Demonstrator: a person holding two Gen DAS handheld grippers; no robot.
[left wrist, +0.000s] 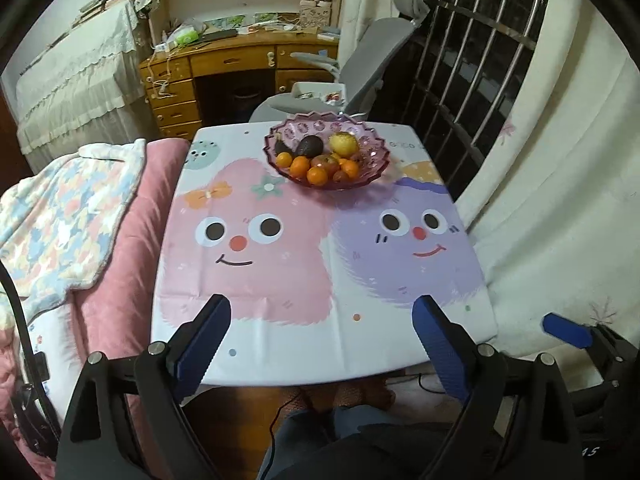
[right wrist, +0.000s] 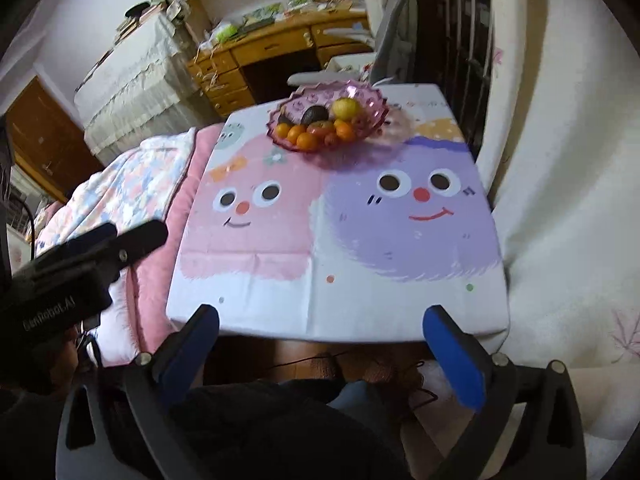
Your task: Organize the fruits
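Note:
A pink glass fruit bowl (left wrist: 370, 168) stands at the far end of the small table (left wrist: 320, 264); it also shows in the right wrist view (right wrist: 380, 98). It holds several oranges (left wrist: 317, 175), a yellow fruit (left wrist: 344, 143), a dark avocado (left wrist: 309, 145) and a reddish apple (left wrist: 326, 162). My left gripper (left wrist: 322, 308) is open and empty over the table's near edge. My right gripper (right wrist: 322, 318) is open and empty at the near edge, far from the bowl. One right fingertip (left wrist: 566, 330) shows in the left wrist view.
A bed with a pink quilt (left wrist: 100, 240) borders the table's left side. A white curtain (left wrist: 560, 200) hangs on the right. A grey office chair (left wrist: 360, 76) and a wooden desk (left wrist: 224, 68) stand beyond the table. The left gripper body (right wrist: 80, 264) shows at left.

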